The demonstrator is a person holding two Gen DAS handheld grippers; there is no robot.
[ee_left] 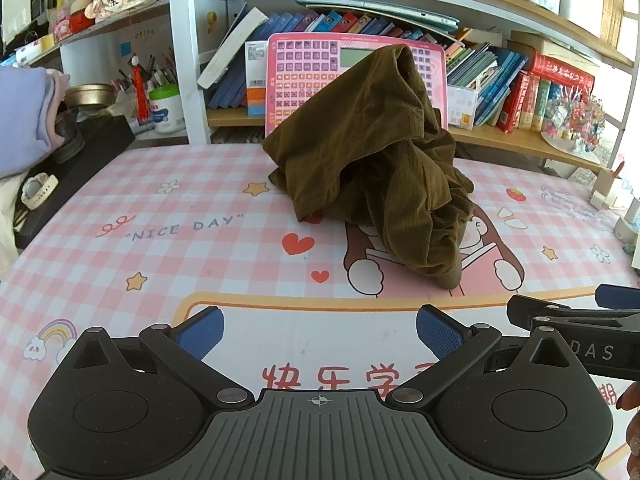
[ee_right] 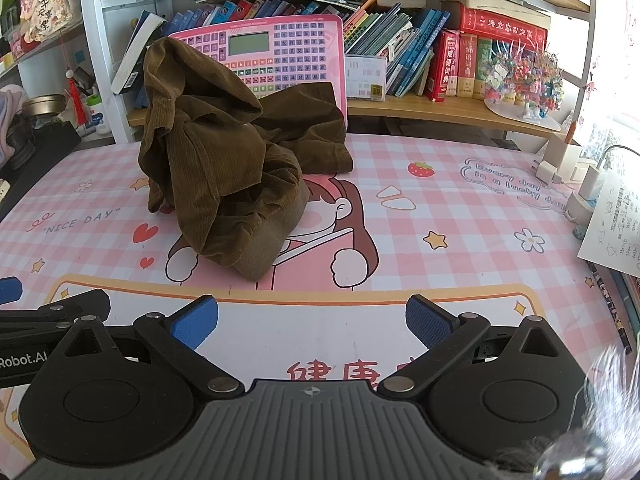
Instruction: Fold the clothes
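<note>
While both tools are hovering low over its near edge, the tabletop (ee_left: 168, 208) is lying spread ahead of them under a pink checked mat printed with hearts, stars and a cartoon girl. Beyond its far edge, bookshelves (ee_right: 420, 60) are standing packed with books, and a pink learning tablet (ee_right: 296, 52) is leaning upright against them. A brown corduroy garment (ee_left: 376, 152) is sitting crumpled in a tall heap on the mat, straight ahead of the left hand-held gripper (ee_left: 320, 334) and ahead and to the left of the right hand-held gripper (ee_right: 312, 326); its back part is resting against the tablet, and one ribbed end is trailing toward the tools. Neither tool is touching the cloth. Each hand-held gripper is showing its blue pads (ee_right: 430, 326) spread wide apart with nothing between them. Both tools are sitting just beside each other, the right one's arm showing at the left camera's right edge.
</note>
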